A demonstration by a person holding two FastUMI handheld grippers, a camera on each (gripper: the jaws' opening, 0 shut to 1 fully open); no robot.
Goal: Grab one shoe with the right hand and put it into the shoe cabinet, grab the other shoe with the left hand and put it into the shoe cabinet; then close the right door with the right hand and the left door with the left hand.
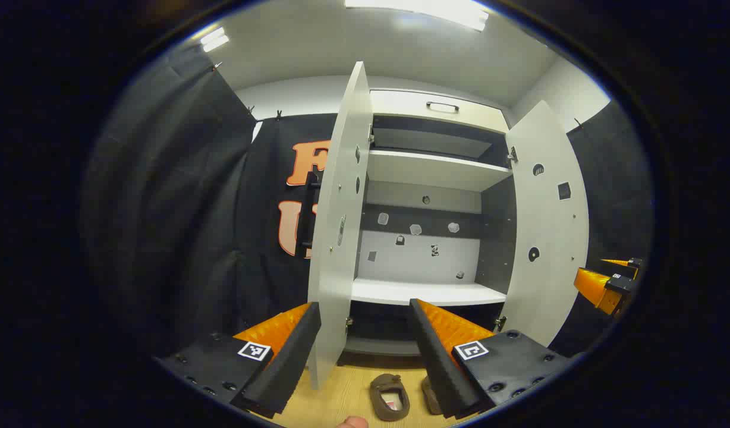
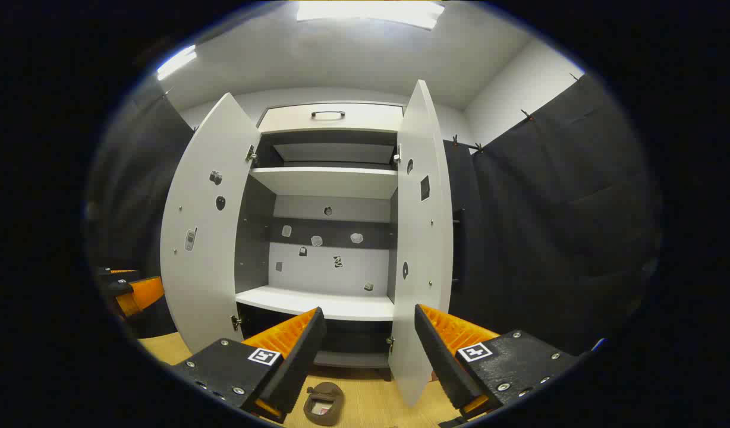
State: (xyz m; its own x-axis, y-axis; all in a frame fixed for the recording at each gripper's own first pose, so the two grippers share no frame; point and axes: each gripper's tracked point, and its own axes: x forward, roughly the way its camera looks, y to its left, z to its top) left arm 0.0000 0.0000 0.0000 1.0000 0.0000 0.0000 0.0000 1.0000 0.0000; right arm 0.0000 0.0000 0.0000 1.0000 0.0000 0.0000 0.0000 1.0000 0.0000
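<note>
So the shoe cabinet stands wide open, both doors swung out toward the cameras. In the left gripper view the left door is edge-on right between that gripper's fingers, and the right door hangs off to the cabinet's other side. Shelves inside look bare, just little stickers on the back panel.

Both shoes are on the wooden floor in front of the cabinet's base. One brown shoe sits with its opening up, and the second shoe is just beside it, mostly hidden behind a finger.

The left gripper is spread apart with nothing in it, hovering above the shoes. The right gripper is also spread and empty, facing the cabinet front, with one shoe on the floor below it.
</note>
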